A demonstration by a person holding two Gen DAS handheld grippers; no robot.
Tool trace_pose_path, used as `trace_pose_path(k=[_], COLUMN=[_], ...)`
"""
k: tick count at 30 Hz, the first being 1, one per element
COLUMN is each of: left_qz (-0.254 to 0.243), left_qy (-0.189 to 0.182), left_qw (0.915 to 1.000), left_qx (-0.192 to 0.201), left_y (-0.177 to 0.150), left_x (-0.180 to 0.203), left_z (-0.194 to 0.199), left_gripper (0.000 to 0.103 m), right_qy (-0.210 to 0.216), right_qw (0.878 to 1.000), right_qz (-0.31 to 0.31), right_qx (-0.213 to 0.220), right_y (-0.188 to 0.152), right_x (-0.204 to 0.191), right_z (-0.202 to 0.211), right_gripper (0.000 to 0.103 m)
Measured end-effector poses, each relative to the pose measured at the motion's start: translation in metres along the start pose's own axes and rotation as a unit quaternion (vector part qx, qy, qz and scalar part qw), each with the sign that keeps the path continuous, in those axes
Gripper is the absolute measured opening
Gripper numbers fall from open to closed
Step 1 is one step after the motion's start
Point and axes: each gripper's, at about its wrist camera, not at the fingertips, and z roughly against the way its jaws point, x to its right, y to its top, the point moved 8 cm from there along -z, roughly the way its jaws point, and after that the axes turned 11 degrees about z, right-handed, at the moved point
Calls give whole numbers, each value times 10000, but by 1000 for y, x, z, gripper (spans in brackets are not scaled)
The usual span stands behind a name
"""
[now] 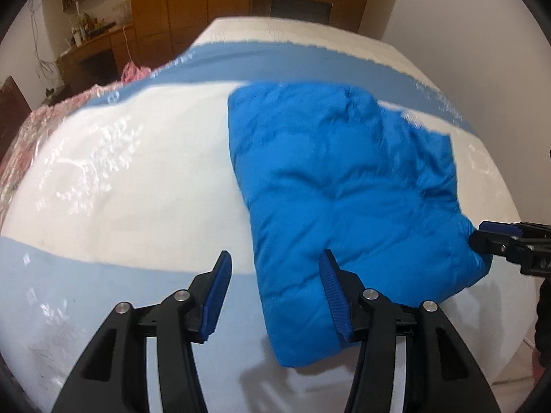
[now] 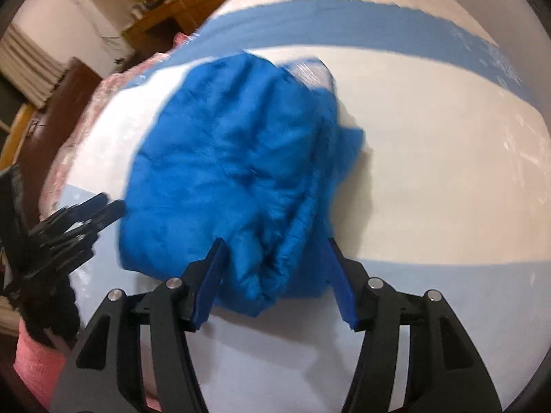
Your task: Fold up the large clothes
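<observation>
Blue puffy jacket folded into a thick bundle on the blue-and-white covered table, near the front edge, loose flap sticking out at the far right corner. Left gripper wide apart at the bundle's near-left corner, right gripper also apart, straddling the near end, gripping nothing; likely risk: springy padding pops the fold open on release, or a one-sided nudge skews the stack. No containers visible, so nothing to report inside any.
</observation>
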Motion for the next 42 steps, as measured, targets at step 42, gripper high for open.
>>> trace_pose_path(k=[42], left_qz=[323], left_qy=[410], left_qw=[9983], left_qx=[250], left_y=[-52], left_x=[-13], left_z=[112], left_gripper=[93], right_qy=[-916], right_qw=[9950], right_qz=[213], right_qx=[349], right_y=[-76], right_x=[-56], right_z=[90], right_gripper=[95])
